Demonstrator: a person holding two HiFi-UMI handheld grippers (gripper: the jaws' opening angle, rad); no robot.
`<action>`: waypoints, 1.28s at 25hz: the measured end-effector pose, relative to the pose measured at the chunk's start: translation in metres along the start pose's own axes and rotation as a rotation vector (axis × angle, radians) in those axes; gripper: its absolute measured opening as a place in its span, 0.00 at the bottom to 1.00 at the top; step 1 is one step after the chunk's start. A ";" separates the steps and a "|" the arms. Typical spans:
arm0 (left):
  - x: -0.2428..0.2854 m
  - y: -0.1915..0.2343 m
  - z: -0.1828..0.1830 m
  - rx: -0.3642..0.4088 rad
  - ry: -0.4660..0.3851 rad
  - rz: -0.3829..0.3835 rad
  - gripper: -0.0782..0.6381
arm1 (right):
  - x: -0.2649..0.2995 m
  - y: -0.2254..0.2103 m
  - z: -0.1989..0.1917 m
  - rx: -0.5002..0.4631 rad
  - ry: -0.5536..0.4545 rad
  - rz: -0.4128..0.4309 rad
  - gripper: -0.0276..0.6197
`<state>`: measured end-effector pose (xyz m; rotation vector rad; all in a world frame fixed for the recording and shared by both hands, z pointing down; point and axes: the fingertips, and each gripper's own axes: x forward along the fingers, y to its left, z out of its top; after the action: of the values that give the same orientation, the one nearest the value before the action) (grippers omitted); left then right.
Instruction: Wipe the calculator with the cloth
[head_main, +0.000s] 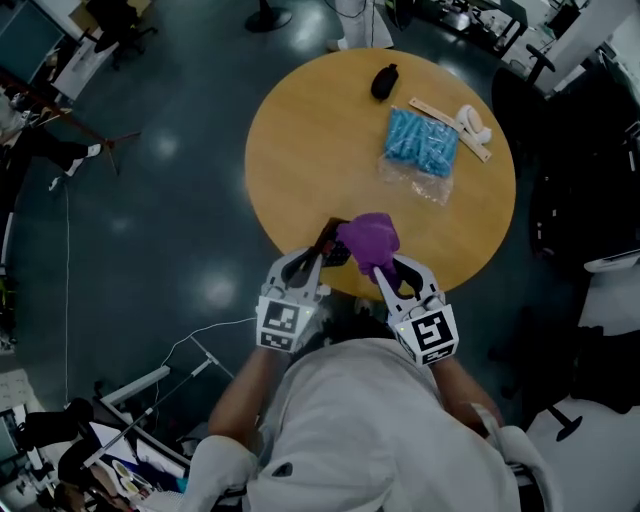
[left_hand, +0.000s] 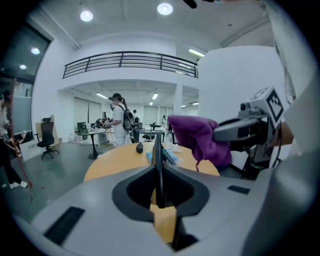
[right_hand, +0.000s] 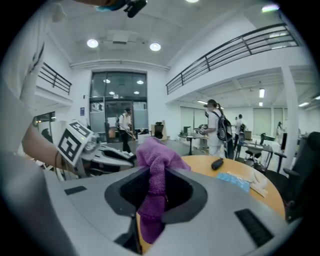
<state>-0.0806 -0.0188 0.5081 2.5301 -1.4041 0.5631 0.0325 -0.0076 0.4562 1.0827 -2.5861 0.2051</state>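
Two grippers are held low over the near edge of the round wooden table (head_main: 310, 150). The left gripper (head_main: 316, 262) is closed on the calculator (left_hand: 158, 160), a thin dark slab held on edge, probably so that one face is offered to the other hand. The right gripper (head_main: 386, 270) is clamped on the purple cloth (right_hand: 152, 170). Its bunched free end is set just beside the calculator, seemingly as a wiping pad; contact cannot be confirmed. Farther back, well apart, a blue packet in a clear bag (head_main: 421, 142), a wooden strip (head_main: 445, 122) and a small black object (head_main: 384, 81) are seen lying unused.
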 end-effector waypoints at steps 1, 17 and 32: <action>0.002 -0.003 0.000 0.022 0.009 -0.015 0.18 | 0.004 0.014 0.008 -0.031 -0.011 0.045 0.17; 0.005 -0.058 -0.006 0.233 0.076 -0.110 0.18 | 0.026 0.060 -0.007 -0.338 0.138 0.166 0.17; -0.017 -0.053 0.011 0.443 -0.049 -0.073 0.18 | 0.018 -0.014 -0.004 -0.116 0.123 0.085 0.17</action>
<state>-0.0411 0.0190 0.4914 2.9374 -1.3138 0.8890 0.0316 -0.0288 0.4663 0.8920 -2.5022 0.1361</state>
